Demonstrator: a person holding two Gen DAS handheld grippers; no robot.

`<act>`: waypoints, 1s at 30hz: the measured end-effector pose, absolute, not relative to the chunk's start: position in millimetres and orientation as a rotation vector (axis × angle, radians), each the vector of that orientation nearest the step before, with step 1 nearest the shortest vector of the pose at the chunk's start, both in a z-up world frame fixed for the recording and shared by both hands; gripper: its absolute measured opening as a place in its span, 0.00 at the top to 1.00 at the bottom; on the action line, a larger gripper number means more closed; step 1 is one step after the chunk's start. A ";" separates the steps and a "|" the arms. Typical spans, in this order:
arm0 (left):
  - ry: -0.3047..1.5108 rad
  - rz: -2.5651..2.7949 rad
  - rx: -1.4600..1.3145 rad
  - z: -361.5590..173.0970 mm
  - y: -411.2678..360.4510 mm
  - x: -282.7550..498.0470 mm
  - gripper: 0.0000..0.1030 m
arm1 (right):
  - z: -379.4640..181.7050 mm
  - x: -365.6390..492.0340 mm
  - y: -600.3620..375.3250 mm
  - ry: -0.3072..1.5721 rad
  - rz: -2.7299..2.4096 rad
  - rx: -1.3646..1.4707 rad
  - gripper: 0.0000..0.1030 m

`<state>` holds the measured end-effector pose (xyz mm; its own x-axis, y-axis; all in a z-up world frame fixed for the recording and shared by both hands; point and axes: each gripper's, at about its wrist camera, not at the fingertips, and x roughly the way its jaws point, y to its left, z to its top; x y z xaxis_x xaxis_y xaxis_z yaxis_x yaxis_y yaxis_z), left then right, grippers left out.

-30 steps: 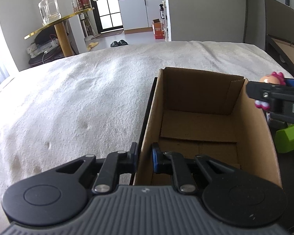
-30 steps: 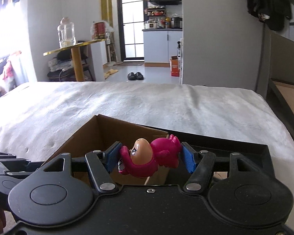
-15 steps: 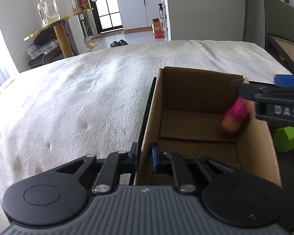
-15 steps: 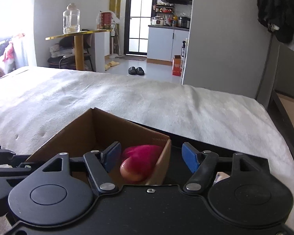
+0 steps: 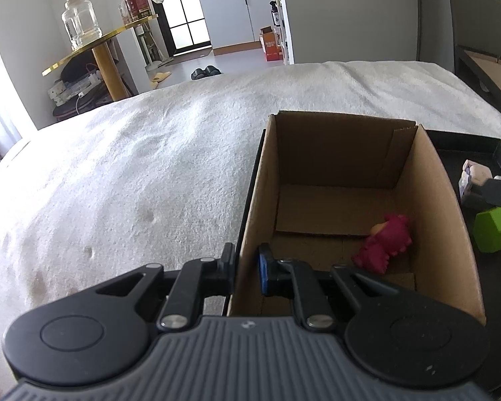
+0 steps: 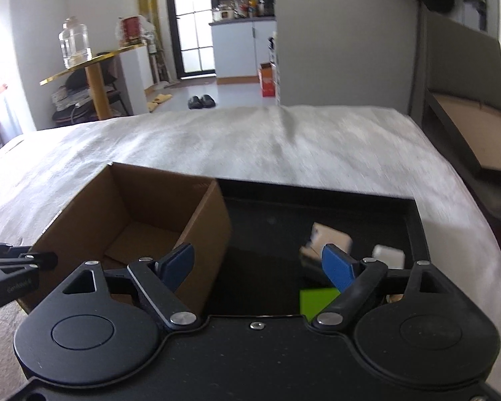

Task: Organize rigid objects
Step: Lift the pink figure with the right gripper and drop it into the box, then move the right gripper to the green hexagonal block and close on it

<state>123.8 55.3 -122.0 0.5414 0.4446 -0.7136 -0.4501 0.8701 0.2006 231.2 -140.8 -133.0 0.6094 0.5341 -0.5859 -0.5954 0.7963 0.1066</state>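
Note:
An open cardboard box stands on a white blanket. A pink toy figure lies on the box floor by its right wall. My left gripper is shut on the box's left wall near the front corner. My right gripper is open and empty above a black tray, to the right of the box. A green block and a pale block toy lie in the tray.
The white blanket spreads left and behind the box. A small white object lies in the tray at the right. A dark headboard with a brown board stands at the far right.
My right gripper opened and let the pink toy drop into the box. It then swung right over the black tray. The left gripper kept its hold on the box wall.

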 end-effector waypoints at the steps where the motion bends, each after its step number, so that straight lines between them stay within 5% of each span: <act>1: 0.849 0.534 -0.003 -121.9 54.3 124.5 0.87 | -134.7 231.7 -144.5 0.654 0.648 -0.094 0.19; 12: 0.865 0.560 0.024 -115.0 47.0 136.8 0.79 | -145.8 242.4 -171.4 0.711 0.596 -0.063 0.17; 17: 0.877 0.608 0.057 -116.5 42.7 145.4 0.27 | -152.4 249.7 -181.6 0.731 0.579 -0.054 0.16; 30: 0.905 0.587 0.125 -118.1 21.3 160.0 0.20 | -180.0 256.7 -183.5 0.767 0.562 -0.064 0.16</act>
<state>160.0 21.3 -118.1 0.4729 0.5295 -0.7042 -0.4272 0.8368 0.3424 256.7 -183.5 -180.0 0.5811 0.4580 -0.6727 -0.5038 0.8516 0.1446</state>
